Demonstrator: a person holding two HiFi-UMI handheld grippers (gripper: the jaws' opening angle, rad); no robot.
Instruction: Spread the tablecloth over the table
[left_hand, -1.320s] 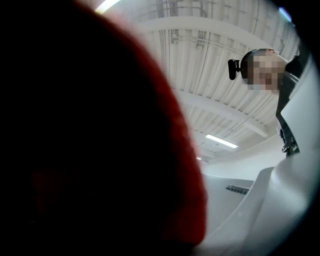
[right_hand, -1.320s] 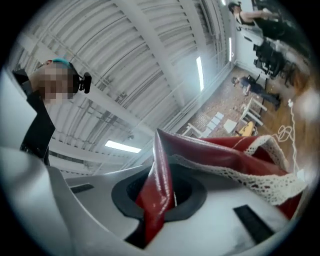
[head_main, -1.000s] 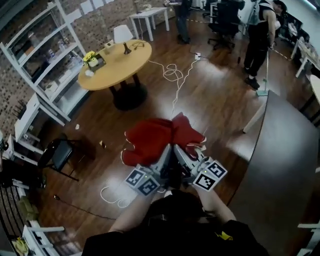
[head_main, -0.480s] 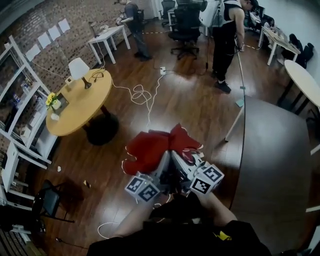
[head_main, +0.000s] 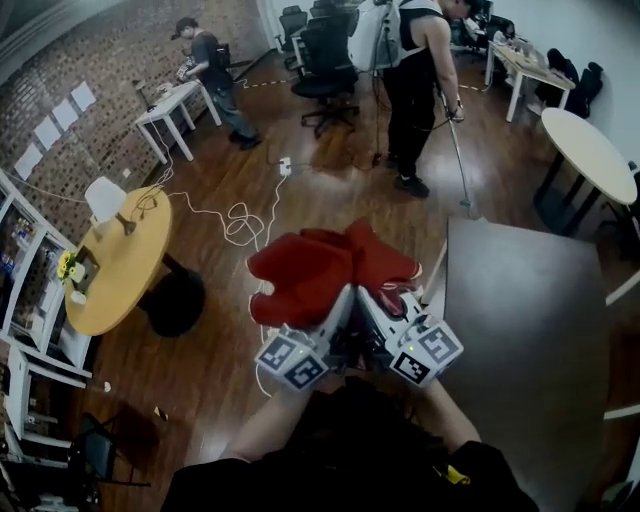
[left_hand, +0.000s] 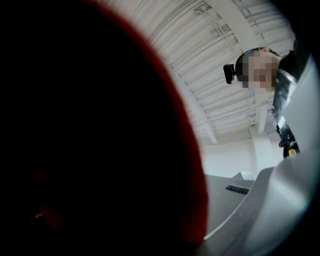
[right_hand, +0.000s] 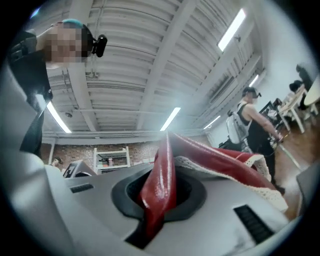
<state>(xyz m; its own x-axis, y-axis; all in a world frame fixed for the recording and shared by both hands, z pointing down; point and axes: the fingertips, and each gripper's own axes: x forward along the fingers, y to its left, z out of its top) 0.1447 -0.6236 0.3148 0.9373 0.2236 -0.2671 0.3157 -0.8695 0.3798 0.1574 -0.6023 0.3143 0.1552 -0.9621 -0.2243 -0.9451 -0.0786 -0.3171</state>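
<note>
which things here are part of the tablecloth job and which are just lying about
Job: red tablecloth; left gripper and right gripper, shut on it; grey table.
Lying about: yellow round table; white floor cable; office chair; white round table.

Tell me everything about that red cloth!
The red cloth is bunched up in the air above the wooden floor, not yet on the grey table. It looks shiny, like plastic, with a white lacy edge. The left gripper and right gripper each pinch it, side by side.
</note>
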